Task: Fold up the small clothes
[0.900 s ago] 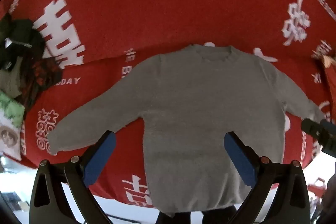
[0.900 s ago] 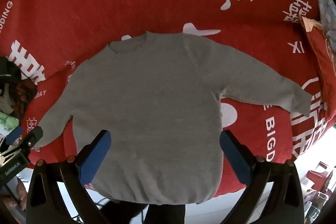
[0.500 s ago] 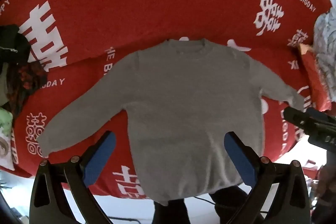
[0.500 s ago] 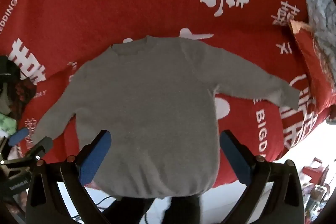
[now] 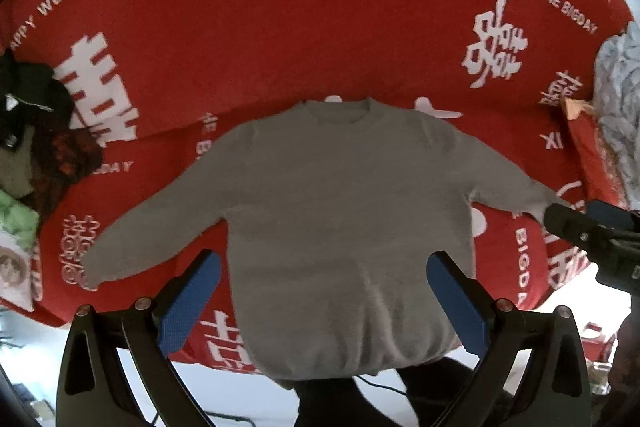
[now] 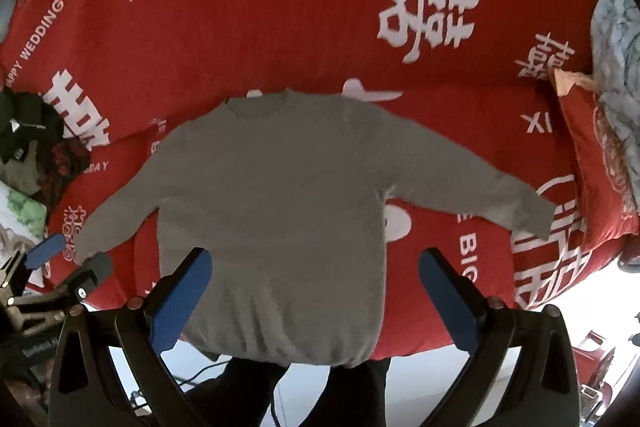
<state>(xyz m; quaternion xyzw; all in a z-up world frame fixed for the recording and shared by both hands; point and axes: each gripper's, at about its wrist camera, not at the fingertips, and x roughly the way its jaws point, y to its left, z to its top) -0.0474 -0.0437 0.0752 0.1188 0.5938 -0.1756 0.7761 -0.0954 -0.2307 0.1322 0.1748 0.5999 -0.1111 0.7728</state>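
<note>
A grey sweater (image 5: 344,211) lies flat, sleeves spread, on a red bedspread (image 5: 280,27), hem at the near edge. The left gripper (image 5: 323,297) and right gripper (image 6: 314,293) hover above it, jaws wide and empty, framing the hem.
</note>
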